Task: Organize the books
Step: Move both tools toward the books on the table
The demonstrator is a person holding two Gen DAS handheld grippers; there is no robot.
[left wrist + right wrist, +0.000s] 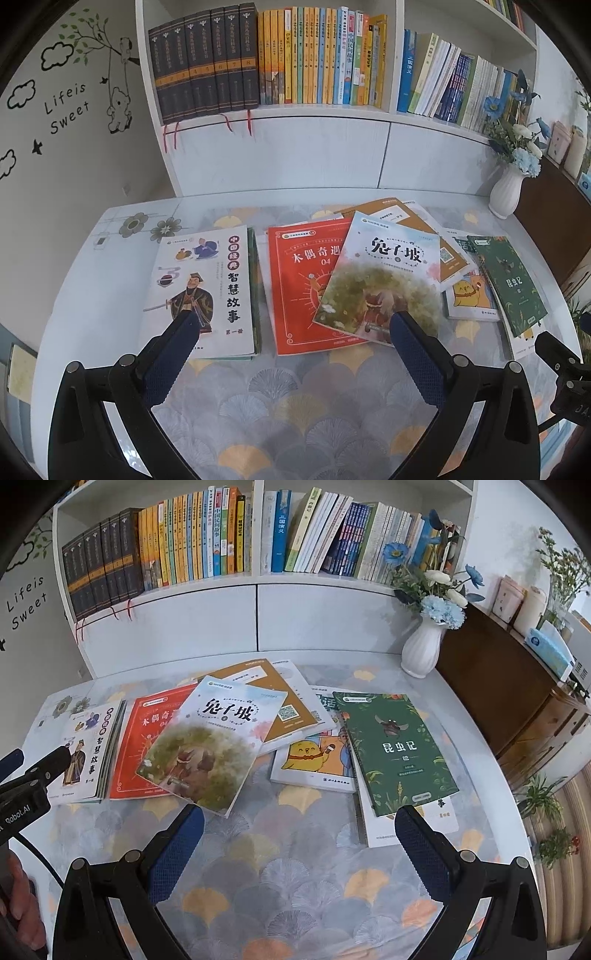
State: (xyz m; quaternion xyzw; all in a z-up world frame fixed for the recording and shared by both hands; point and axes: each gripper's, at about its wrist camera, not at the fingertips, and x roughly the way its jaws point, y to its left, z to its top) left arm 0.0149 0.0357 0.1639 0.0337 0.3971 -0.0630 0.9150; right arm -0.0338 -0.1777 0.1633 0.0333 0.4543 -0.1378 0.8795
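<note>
Left of the red book (301, 291) marked 木偶奇遇 04 lies a white book (201, 291) reading 智慧故事. Overlapping its right edge: the pastel 兔子坡 book (384, 280). Farther right, the green 昆虫记 book (397, 746). Left claw (295, 326) and right claw (299, 819) hover wide open, empty, above the surface (295, 878).

orange book (258, 686): mostly covered | chick book (314, 760): partly hidden | shelf spines (314, 55): unreadable
</note>
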